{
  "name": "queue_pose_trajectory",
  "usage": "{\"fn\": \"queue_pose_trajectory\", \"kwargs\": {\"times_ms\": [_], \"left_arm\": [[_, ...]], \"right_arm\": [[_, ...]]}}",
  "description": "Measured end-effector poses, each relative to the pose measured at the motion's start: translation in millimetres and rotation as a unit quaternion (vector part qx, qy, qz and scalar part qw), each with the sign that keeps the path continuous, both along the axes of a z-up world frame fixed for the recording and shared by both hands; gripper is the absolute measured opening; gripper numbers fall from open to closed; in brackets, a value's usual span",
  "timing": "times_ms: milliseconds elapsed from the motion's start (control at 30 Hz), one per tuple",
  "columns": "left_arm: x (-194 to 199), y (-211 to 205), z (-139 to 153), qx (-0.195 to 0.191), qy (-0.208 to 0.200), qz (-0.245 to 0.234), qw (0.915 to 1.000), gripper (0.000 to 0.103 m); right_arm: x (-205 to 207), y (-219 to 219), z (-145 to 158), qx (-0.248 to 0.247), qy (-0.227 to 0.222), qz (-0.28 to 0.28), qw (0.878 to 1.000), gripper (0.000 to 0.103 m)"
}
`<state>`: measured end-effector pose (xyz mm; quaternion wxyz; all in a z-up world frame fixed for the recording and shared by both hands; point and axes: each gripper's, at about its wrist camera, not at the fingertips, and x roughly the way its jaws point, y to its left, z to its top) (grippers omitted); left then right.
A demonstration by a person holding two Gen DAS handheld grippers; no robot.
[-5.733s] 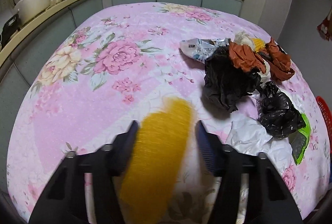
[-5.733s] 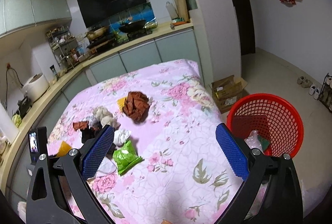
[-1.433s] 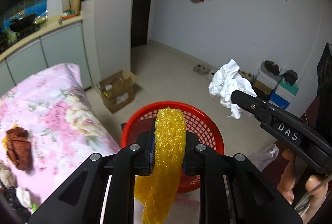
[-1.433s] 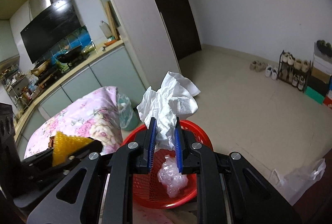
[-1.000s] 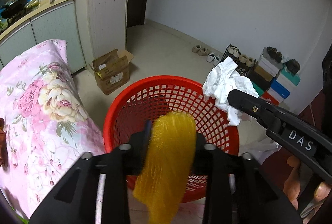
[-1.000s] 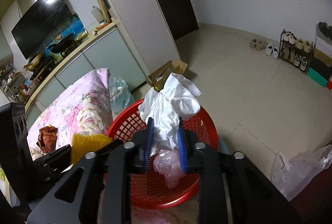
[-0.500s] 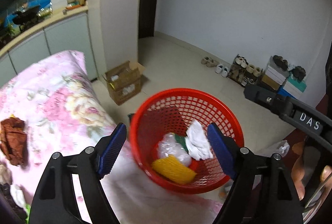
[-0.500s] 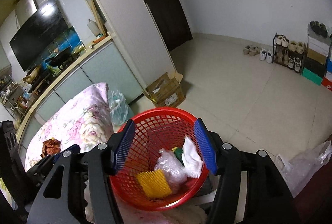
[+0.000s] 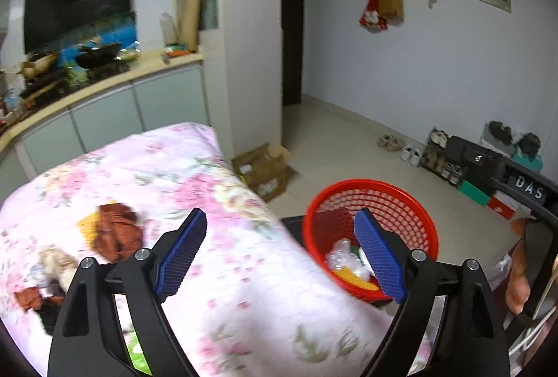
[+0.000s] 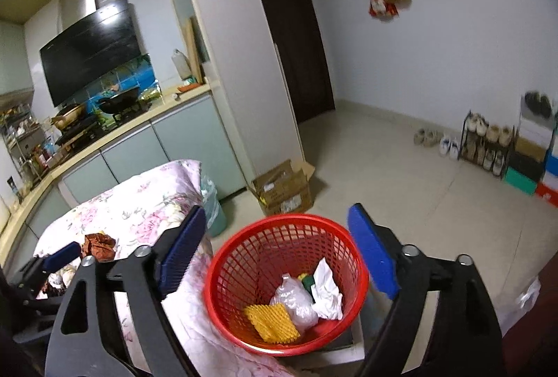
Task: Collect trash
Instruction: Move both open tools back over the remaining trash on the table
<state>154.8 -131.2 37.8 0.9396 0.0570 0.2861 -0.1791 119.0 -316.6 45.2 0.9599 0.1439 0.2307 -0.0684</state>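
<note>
Basket [image 10: 223, 276]: below and between the right gripper's [image 10: 277, 253] opening jaws, beside the table [image 10: 146, 202]. In basket: foam net [image 10: 272, 323] nearest, plastic wrap [image 10: 294, 302] behind it, paper wad [image 10: 326, 293] right. Cardboard box [image 10: 284, 188]: beyond basket. Trash pile [image 9: 117, 232]: on table, left of left gripper [image 9: 280, 251].

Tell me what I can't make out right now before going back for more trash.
- Trash pile on the bed: left wrist view, blurred, partly behind the left gripper's finger.
- Green item in the red basket: right wrist view, mostly covered by white paper.
</note>
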Motion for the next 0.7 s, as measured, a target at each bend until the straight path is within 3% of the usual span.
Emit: {"fn": "queue_pose_trajectory", "kwargs": {"times_ms": [300, 700], "left_arm": [[-29, 71, 10, 0.014, -0.031, 0.081, 0.9962, 0.086], [-49, 176, 8, -0.014, -0.016, 0.177, 0.984, 0.086]], "right_arm": [[-16, 29, 16, -0.054, -0.032, 0.015, 0.998, 0.089], [-30, 71, 19, -0.06, -0.035, 0.045, 0.997, 0.089]]}}
